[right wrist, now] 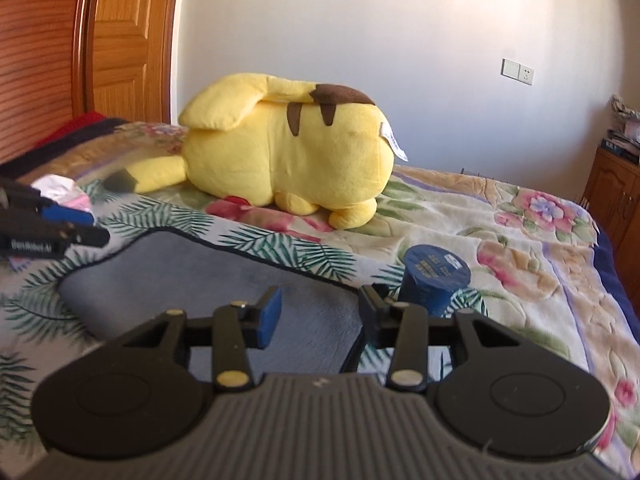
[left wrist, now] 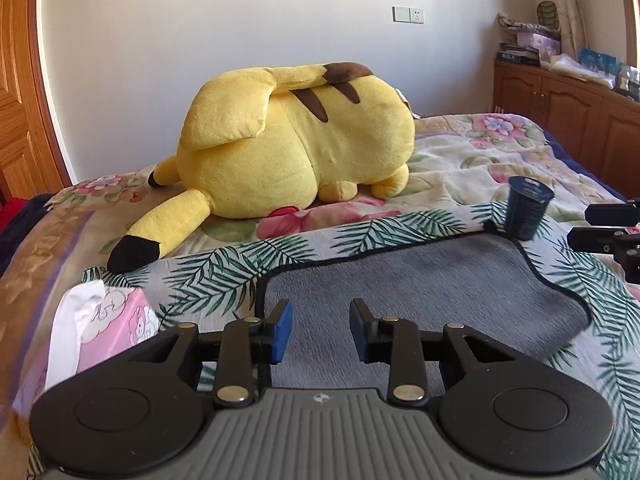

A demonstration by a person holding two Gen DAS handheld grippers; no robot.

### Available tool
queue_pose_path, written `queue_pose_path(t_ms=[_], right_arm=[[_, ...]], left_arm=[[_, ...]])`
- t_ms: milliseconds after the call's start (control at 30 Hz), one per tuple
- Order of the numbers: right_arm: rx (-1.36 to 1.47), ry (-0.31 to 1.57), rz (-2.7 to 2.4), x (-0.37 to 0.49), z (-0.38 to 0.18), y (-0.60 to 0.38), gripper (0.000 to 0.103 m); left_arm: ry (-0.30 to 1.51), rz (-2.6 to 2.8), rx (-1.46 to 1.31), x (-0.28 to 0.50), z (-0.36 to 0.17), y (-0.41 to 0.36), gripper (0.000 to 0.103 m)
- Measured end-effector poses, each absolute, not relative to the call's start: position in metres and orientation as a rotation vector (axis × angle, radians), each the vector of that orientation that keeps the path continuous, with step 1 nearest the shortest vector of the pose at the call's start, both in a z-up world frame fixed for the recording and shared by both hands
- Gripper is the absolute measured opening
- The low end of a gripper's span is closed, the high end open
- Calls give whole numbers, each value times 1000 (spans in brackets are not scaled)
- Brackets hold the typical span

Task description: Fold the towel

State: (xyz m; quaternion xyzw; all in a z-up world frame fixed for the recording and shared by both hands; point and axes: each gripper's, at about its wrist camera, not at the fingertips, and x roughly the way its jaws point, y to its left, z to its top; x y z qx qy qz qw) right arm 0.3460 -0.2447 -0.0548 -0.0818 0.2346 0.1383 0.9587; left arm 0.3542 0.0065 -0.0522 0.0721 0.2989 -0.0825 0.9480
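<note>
The grey towel (left wrist: 420,288) with a dark edge lies flat on a palm-leaf cloth (left wrist: 224,264) on the bed; it also shows in the right wrist view (right wrist: 192,276). My left gripper (left wrist: 320,330) is open and empty, just above the towel's near left part. My right gripper (right wrist: 318,320) is open and empty over the towel's near right part. The right gripper shows at the right edge of the left wrist view (left wrist: 608,226), and the left gripper at the left edge of the right wrist view (right wrist: 60,224).
A big yellow plush toy (left wrist: 296,140) lies behind the towel on the floral bedspread (left wrist: 480,164). A dark blue cup (left wrist: 526,210) stands at the towel's far right corner. A pink tissue pack (left wrist: 108,320) lies left. Wooden cabinets (left wrist: 560,108) stand at right.
</note>
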Motion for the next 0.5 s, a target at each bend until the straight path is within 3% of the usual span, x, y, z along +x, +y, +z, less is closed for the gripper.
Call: queue_pose_path(t_ms=[500], right_arm=[[-70, 485, 264, 284, -37, -253, 44]], left_arm=[[622, -187, 134, 278, -32, 7, 26]])
